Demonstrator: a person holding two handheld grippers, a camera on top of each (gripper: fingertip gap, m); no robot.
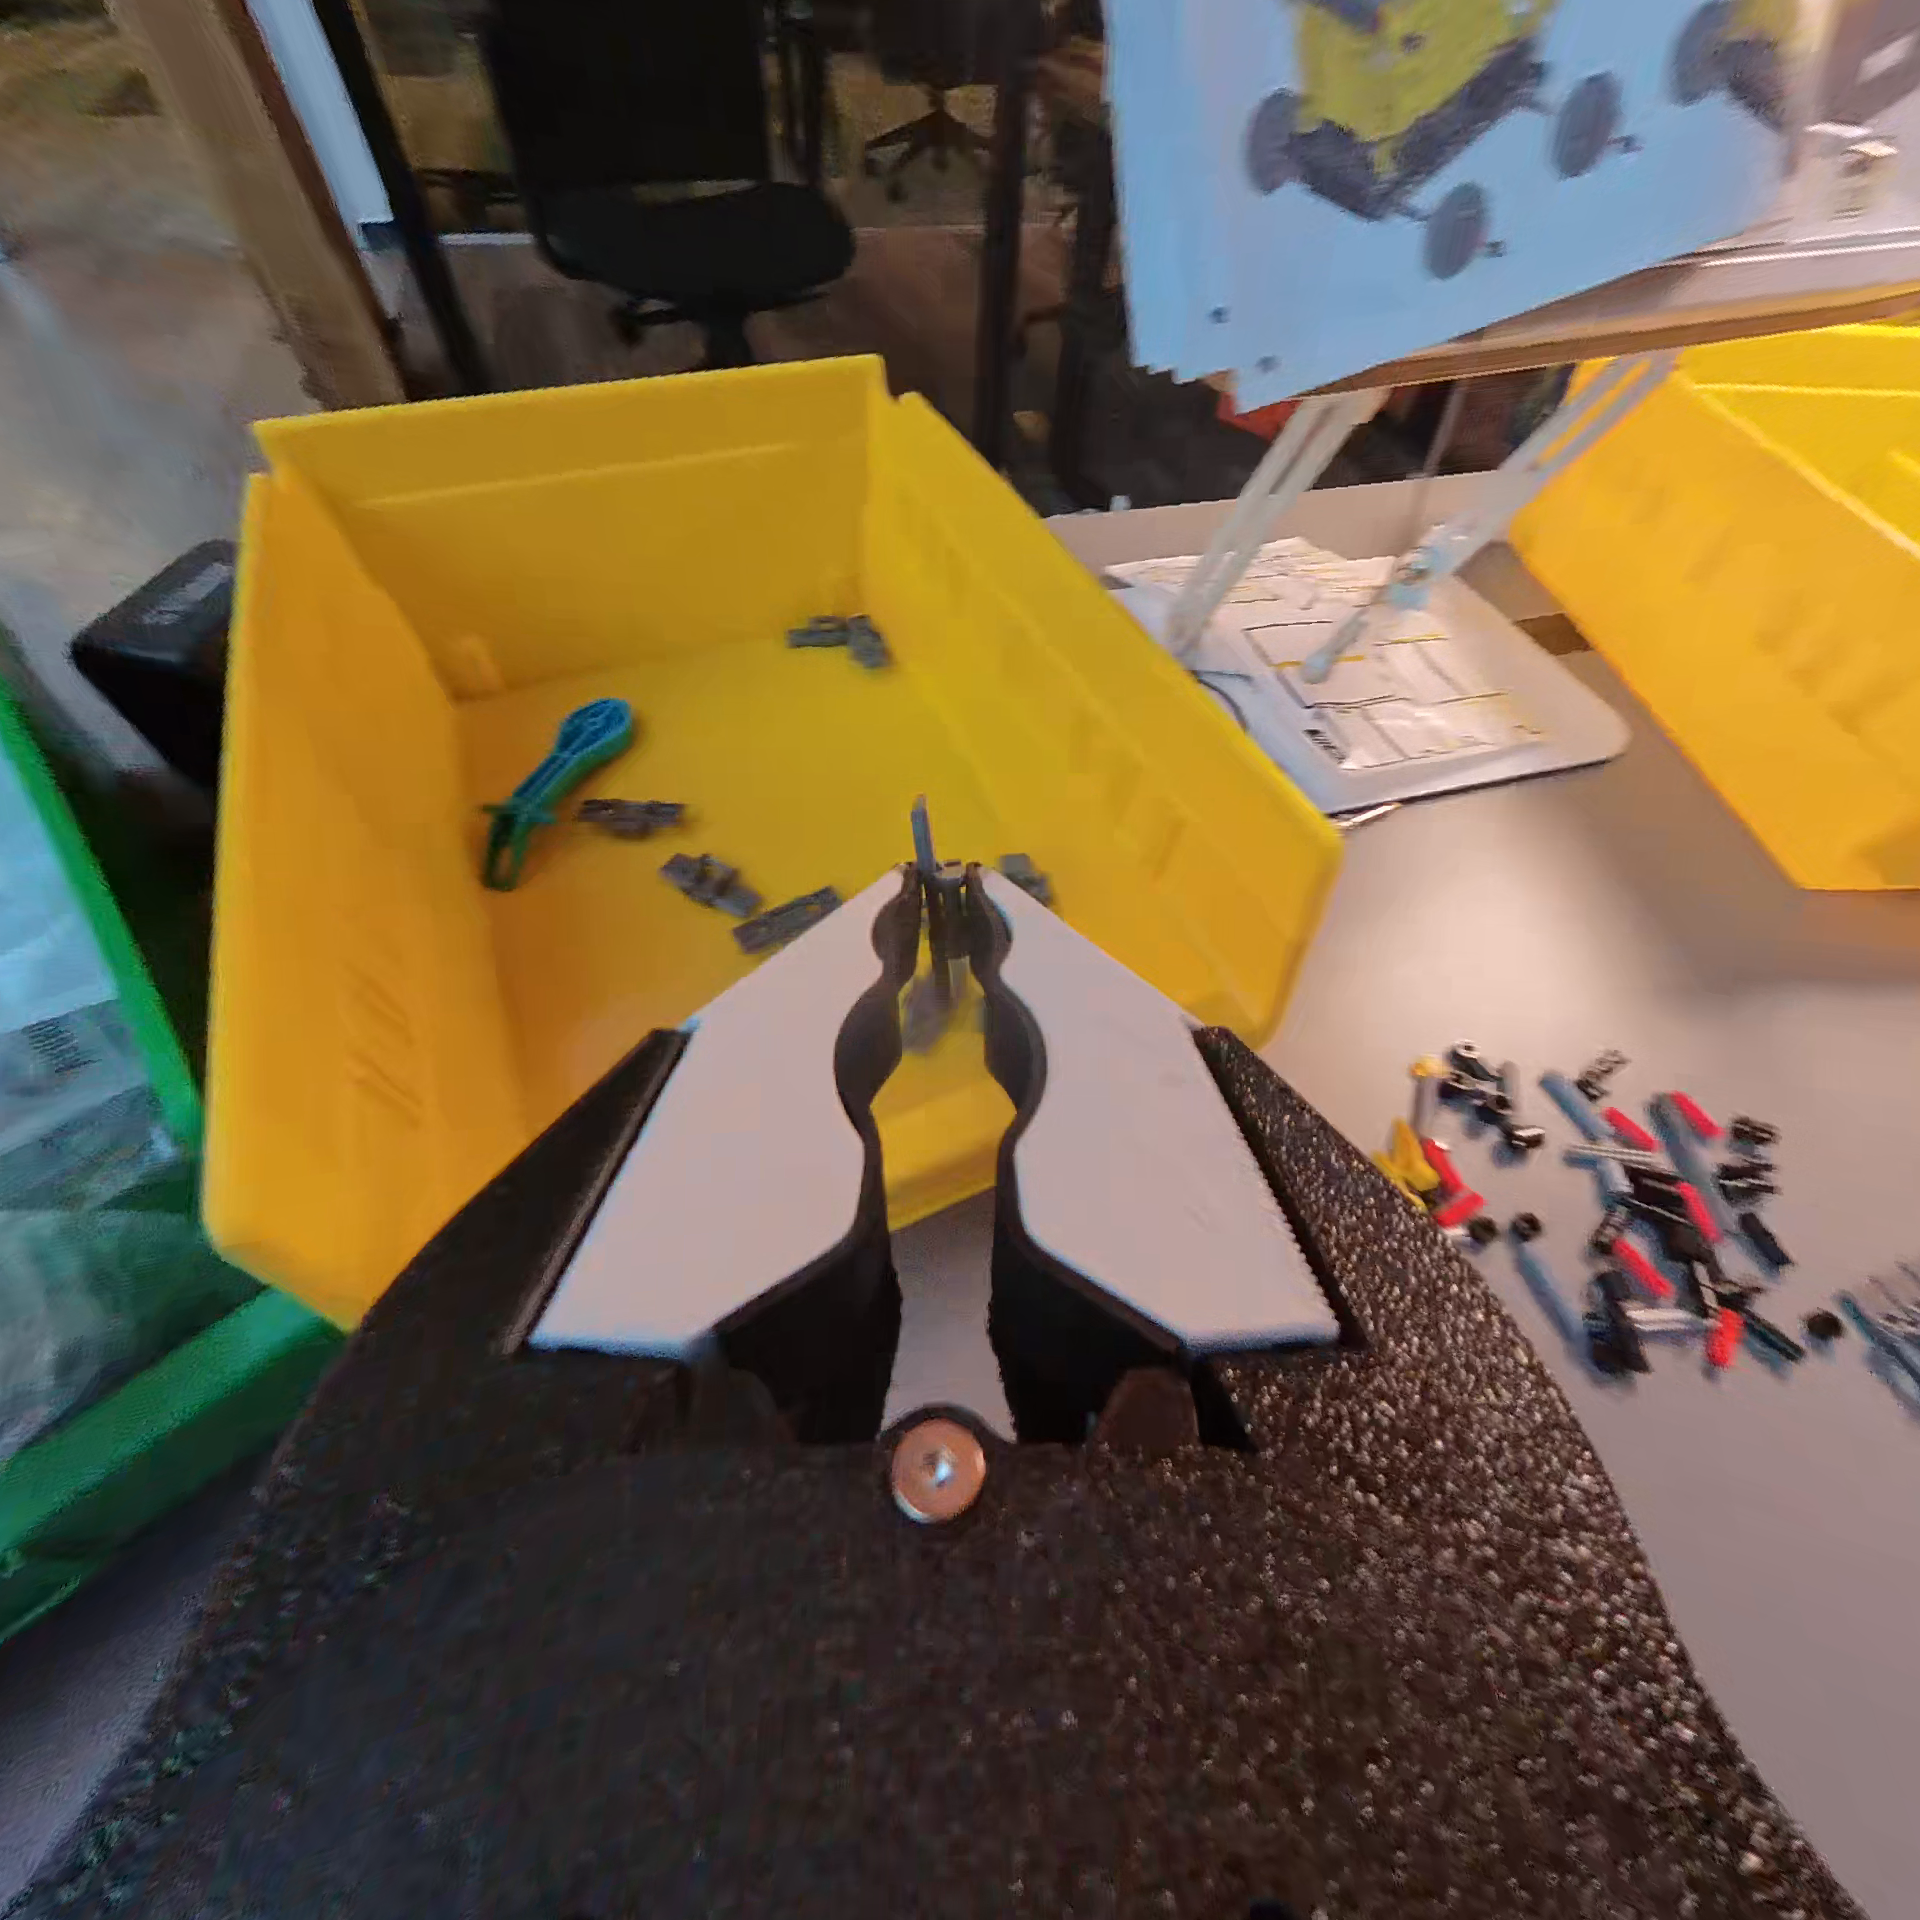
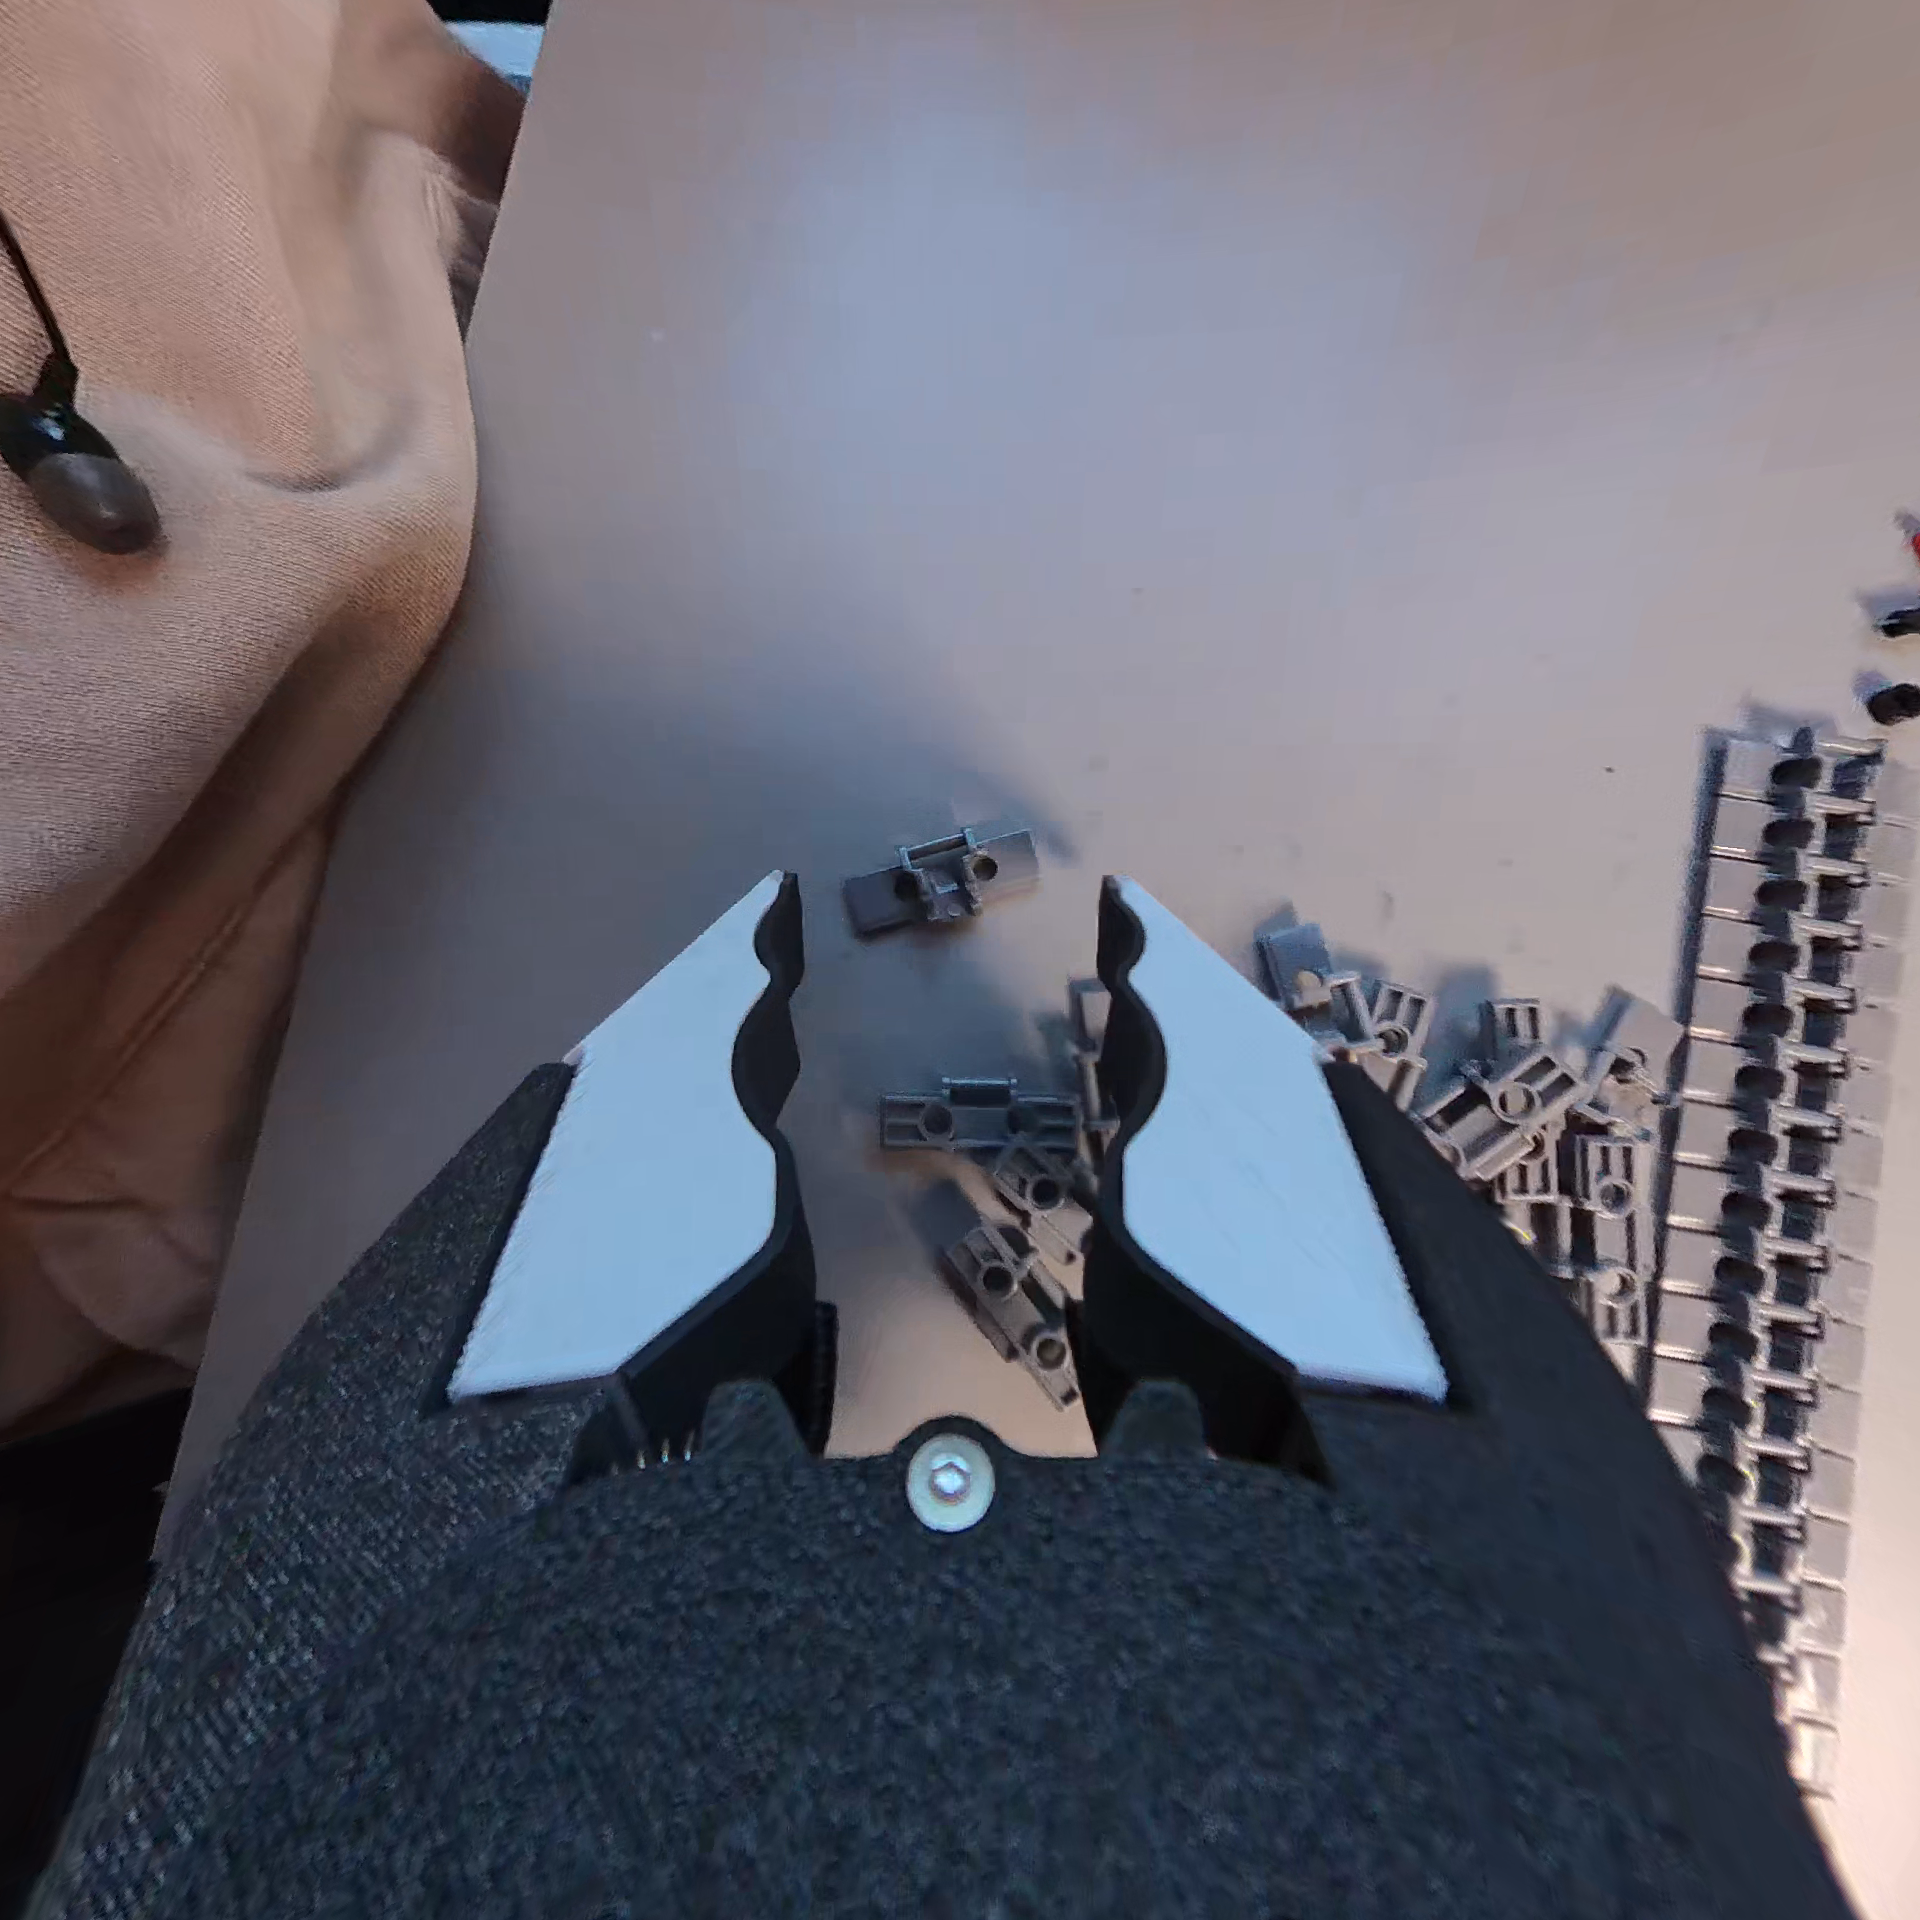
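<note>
My left gripper (image 1: 943, 878) is shut on a small grey track link (image 1: 935, 894), held edge-on above the front of a yellow bin (image 1: 343, 935). Several grey links (image 1: 715, 883) and a blue-green tool (image 1: 561, 779) lie on the bin floor. My right gripper (image 2: 948, 883) is open and empty above the grey table (image 2: 1039, 416). A single grey track link (image 2: 940, 878) lies flat on the table just beyond and between its fingertips, touching neither. Another loose link (image 2: 971, 1117) lies between the fingers nearer the palm.
A heap of grey links (image 2: 1507, 1101) and an assembled grey track strip (image 2: 1766, 1195) lie at the right. A pile of small black, red and blue parts (image 1: 1642, 1195) sits on the table. A second yellow bin (image 1: 1745, 623), a booklet on a stand (image 1: 1455, 156), a green box (image 1: 104, 1247) and a person's beige sleeve (image 2: 208, 623) border the area. Left tips to right tips: about 40 centimeters.
</note>
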